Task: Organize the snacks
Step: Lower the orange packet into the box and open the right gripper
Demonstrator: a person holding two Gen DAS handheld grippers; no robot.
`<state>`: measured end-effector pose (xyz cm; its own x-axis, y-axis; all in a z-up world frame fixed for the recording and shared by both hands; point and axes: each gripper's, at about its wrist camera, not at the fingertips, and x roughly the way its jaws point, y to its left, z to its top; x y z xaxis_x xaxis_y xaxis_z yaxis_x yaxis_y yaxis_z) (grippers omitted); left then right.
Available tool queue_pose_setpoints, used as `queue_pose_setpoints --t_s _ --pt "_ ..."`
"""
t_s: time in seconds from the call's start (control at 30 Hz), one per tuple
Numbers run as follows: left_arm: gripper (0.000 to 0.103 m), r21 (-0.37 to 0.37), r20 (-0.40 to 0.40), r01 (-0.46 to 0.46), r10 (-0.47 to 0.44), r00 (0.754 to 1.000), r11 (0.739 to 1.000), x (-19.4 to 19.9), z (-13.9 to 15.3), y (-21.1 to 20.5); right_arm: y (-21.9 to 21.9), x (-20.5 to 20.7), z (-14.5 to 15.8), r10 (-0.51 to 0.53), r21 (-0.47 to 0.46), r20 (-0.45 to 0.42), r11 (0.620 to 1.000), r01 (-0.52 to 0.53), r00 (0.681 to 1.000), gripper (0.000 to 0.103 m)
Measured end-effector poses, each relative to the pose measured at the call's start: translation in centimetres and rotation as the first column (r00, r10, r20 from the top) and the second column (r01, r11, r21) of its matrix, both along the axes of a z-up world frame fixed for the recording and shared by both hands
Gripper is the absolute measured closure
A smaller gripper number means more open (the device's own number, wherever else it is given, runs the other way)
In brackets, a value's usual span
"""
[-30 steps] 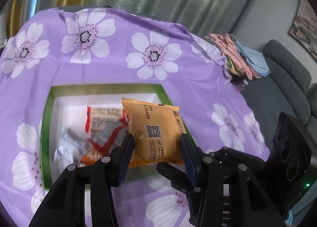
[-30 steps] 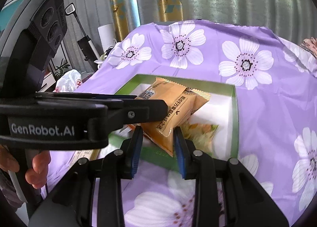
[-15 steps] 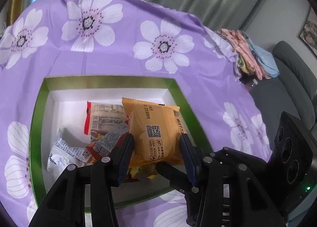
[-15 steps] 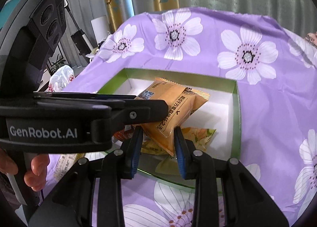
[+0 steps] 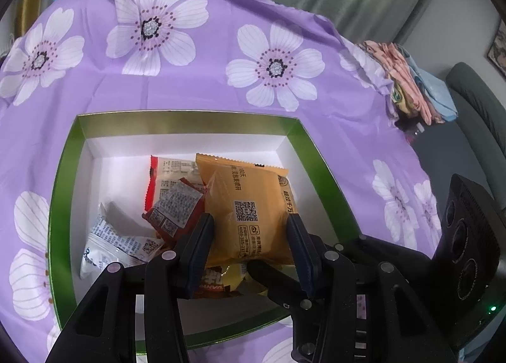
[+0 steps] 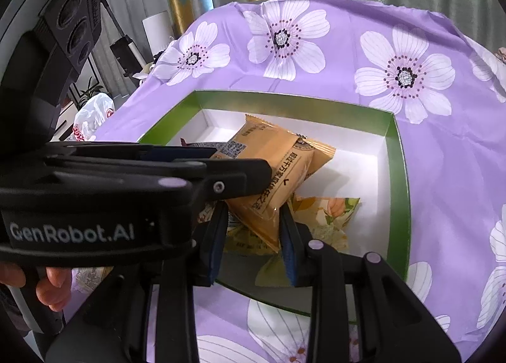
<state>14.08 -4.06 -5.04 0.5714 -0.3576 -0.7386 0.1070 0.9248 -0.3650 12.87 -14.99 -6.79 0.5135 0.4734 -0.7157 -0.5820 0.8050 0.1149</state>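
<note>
- A purple flowered cloth [image 5: 196,87] covers the counter.
- A green box [image 5: 60,192] holds several snack packets.
- The left gripper [image 5: 249,230] pinches the orange packet [image 5: 253,204] above the box.
- The right gripper [image 6: 253,230] fingers also pinch it.

1. Orange snack packet [image 5: 253,214]: smooth plastic film, faintly glossy, crimped at the ends.
2. Green box [image 5: 322,170]: card, shiny green rim, matt white inside.
3. Purple flowered tablecloth [image 5: 196,90]: thin cloth, slight sheen, creased.
4. Left gripper [image 5: 251,255]: matt black plastic, with small metal pins.
5. Red-and-white wrapper [image 5: 174,204]: glossy crinkled film.
</note>
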Motion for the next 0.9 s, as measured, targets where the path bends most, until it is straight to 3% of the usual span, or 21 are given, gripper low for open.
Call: queue_pose_setpoints --t_s 0.83,0.9 --pt "0.055 0.016 0.000 -0.006 0.006 1.000 1.000 0.22 -0.08 -0.04 0.17 0.27 -0.31 -0.001 -0.001 -0.029 1.000 0.001 1.000 0.066" --pt "0.044 0.027 -0.007 -0.008 0.008 1.000 1.000 0.30 -0.28 -0.05 0.11 0.39 -0.37 -0.001 0.006 -0.042 1.000 0.001 0.999 0.064"
